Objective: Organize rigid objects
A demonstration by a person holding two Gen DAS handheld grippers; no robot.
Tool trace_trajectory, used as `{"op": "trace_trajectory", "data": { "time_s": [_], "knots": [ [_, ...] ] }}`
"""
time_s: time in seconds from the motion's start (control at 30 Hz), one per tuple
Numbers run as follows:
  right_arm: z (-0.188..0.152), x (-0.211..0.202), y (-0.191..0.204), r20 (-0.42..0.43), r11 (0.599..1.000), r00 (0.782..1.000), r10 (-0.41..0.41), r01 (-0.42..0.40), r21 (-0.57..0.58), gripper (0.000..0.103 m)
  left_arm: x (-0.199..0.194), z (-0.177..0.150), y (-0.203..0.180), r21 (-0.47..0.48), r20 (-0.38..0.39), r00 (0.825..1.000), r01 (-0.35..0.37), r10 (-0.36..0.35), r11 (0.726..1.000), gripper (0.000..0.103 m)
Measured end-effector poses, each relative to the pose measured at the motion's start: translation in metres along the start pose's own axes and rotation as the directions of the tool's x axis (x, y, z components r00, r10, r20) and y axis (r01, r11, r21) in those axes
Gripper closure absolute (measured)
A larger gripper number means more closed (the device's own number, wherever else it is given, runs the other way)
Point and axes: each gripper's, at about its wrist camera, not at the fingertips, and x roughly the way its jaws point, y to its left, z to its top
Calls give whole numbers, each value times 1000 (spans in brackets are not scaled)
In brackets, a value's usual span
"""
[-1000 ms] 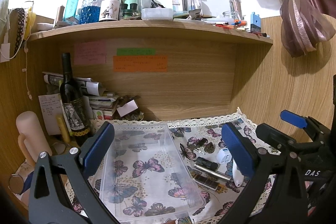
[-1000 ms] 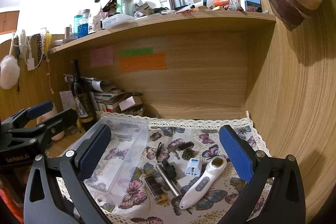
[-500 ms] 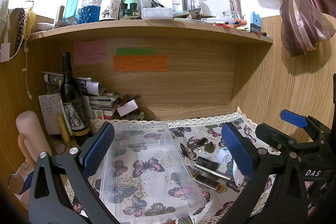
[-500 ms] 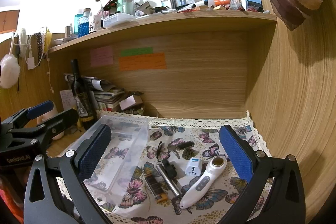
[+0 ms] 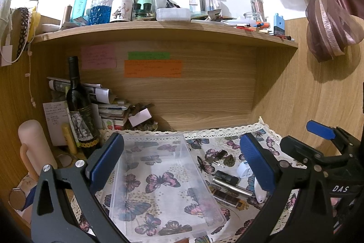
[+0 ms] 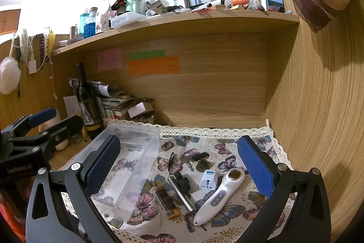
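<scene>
Up front in the left wrist view, the left gripper (image 5: pixel 180 163) hangs with jaws wide apart over the clear plastic bin (image 5: pixel 159 177), small items lying at its 3 o'clock. Across in the right wrist view, the right gripper (image 6: pixel 179 165) gapes too; white handheld device (image 6: pixel 218 195), plug adapter (image 6: pixel 208 179) and lighter (image 6: pixel 167 200) lie between its fingers, bin at 9 o'clock.

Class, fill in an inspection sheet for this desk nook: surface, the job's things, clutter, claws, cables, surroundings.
Surface: butterfly cloth with a lace edge.
Job's things: clear bin holding nothing; beside it a white handheld device, plug adapter, lighter, metal tube, black clip.
Clutter: wine bottle, paper stack, bottles on the shelf.
Claws: left claw and right claw open, holding nothing.
Cables: white cord hanging on the left wall.
Surroundings: sticky notes, curtain.
</scene>
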Motion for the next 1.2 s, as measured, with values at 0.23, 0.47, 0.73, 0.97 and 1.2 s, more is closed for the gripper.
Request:
{"op": "trace_trajectory", "data": {
  "time_s": [0.23,0.47,0.73,0.97,1.2],
  "knots": [
    [-1,6,-1,-21,1000,1000,-11,11,-2,0,9,-1,12,-26,-40,999,31,-32,999,0],
    [-9,22,-11,-77,999,997,-32,34,22,0,31,-8,39,-77,-134,990,41,-51,996,3],
    [-21,46,-31,-198,996,977,-78,87,34,11,63,-24,80,-21,-292,953,-95,85,995,32],
    [-37,74,-50,-349,989,930,-111,139,54,30,98,-45,111,-34,-494,868,-85,58,996,60],
    [-49,95,-69,-444,975,882,-157,209,72,32,120,-58,119,-55,-623,782,-28,-12,998,79]
  ]
}}
